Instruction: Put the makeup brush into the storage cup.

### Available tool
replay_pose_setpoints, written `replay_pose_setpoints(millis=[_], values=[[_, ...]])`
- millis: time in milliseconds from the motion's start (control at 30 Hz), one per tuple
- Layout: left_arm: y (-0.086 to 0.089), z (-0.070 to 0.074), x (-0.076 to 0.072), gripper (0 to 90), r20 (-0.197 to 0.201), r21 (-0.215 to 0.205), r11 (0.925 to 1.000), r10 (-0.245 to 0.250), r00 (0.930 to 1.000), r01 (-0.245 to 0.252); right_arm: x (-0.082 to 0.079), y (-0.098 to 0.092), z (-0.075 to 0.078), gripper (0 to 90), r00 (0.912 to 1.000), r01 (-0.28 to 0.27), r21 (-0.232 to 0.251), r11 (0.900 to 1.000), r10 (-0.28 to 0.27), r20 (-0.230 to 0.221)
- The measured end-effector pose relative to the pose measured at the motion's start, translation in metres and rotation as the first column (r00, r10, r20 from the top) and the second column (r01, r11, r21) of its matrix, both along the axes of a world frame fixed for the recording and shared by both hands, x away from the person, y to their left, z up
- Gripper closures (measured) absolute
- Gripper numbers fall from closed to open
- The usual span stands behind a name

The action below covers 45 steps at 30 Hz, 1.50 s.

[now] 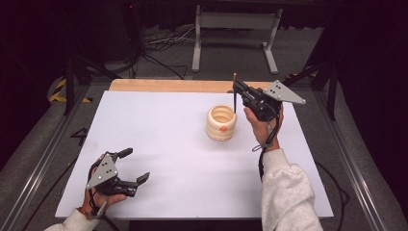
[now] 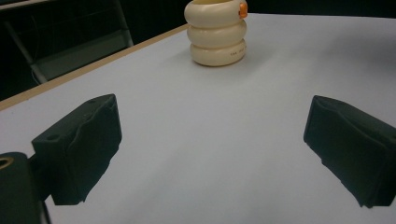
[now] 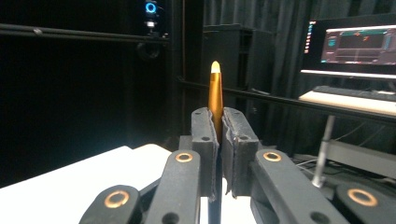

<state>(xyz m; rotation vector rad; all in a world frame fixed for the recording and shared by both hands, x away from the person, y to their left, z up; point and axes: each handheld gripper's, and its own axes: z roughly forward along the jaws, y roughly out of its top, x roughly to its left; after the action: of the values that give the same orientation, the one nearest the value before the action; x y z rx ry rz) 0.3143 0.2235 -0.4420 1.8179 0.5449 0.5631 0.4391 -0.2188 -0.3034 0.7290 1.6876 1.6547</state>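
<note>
The right gripper hangs near the far right part of the white table, its jaws clamped on a slim brush held upright. In the right gripper view the brush rises between the two pads, a golden-brown handle with a pale tip on top; in the high view its dark lower end points down at the rim of the cream holder. The holder, a ringed pot of three stacked bulges with a small orange spot on its side, stands toward the far edge of the table, right of the middle. The tip looks to be at or just above the rim; I cannot tell whether it has entered.

The left gripper rests near the near left corner with its jaws spread wide and nothing between them; its own view looks across bare table to the holder.

The brush is likely light and stiff, thin enough to pivot or slip in a pinch, so a hold around mid-handle suits it. The holder seems light and could tip if knocked on the rim.

Count: one brush, one holder, two grippers
</note>
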Motion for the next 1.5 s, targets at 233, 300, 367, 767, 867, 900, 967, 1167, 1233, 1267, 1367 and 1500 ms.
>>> replay_pose_setpoints(millis=[233,300,367,767,867,900,967,1167,1233,1267,1367,1500], values=[[0.001,-0.001,0.001,5.4,-0.01,-0.001,1.0,-0.003,0.9999,0.003,0.01,0.003,-0.012,84.6,1.0,0.002,0.022,1.0,-0.002,-0.003],[0.0,-0.001,0.001,5.4,-0.01,0.0,1.0,-0.002,1.0,0.002,0.013,0.004,-0.016,84.6,0.9999,0.003,0.025,1.0,-0.003,-0.011],[0.001,-0.001,0.0,5.4,-0.011,0.002,1.0,-0.007,0.9999,0.007,0.016,0.005,-0.021,84.7,0.9998,0.01,0.035,0.999,-0.009,-0.02],[0.0,-0.001,0.0,3.6,-0.013,0.002,0.9999,-0.012,0.9998,0.012,0.022,0.012,-0.037,84.7,0.9991,0.002,0.044,0.999,0.0,-0.042],[0.0,-0.001,0.0,3.6,-0.013,0.005,0.9999,-0.013,0.9998,0.013,0.024,0.012,-0.042,84.6,0.9986,0.005,0.048,0.999,-0.003,-0.053],[0.0,-0.001,0.0,3.7,-0.013,0.006,0.9999,-0.012,0.9998,0.012,0.025,0.012,-0.043,84.7,0.9984,0.002,0.058,0.998,0.002,-0.057],[0.0,-0.001,0.0,3.7,-0.013,0.003,0.9999,-0.012,0.9998,0.012,0.026,0.011,-0.047,84.7,0.9979,0.002,0.07,0.998,0.002,-0.065],[0.0,-0.001,0.001,3.7,-0.021,-0.004,0.9999,-0.012,0.9997,0.012,0.028,0.011,-0.057,84.7,0.9967,0.011,0.069,0.998,-0.005,-0.081],[0.0,-0.001,0.001,3.7,-0.021,-0.007,0.9999,-0.011,0.9997,0.011,0.029,0.01,-0.06,84.7,0.9959,0.012,0.07,0.997,-0.005,-0.091],[0.0,-0.001,0.001,3.7,-0.021,-0.007,0.9999,-0.012,0.9997,0.012,0.029,0.01,-0.062,84.7,0.9957,0.016,0.069,0.997,-0.009,-0.092],[0.0,-0.002,0.001,3.7,-0.021,0.0,0.9999,-0.011,0.9997,0.011,0.031,0.009,-0.066,84.6,0.9947,0.006,0.074,0.997,0.001,-0.103],[0.0,-0.002,0.001,3.8,-0.02,0.0,1.0,-0.008,0.9998,0.008,0.029,0.008,-0.069,84.7,0.9939,0.011,0.075,0.997,-0.002,-0.11]])
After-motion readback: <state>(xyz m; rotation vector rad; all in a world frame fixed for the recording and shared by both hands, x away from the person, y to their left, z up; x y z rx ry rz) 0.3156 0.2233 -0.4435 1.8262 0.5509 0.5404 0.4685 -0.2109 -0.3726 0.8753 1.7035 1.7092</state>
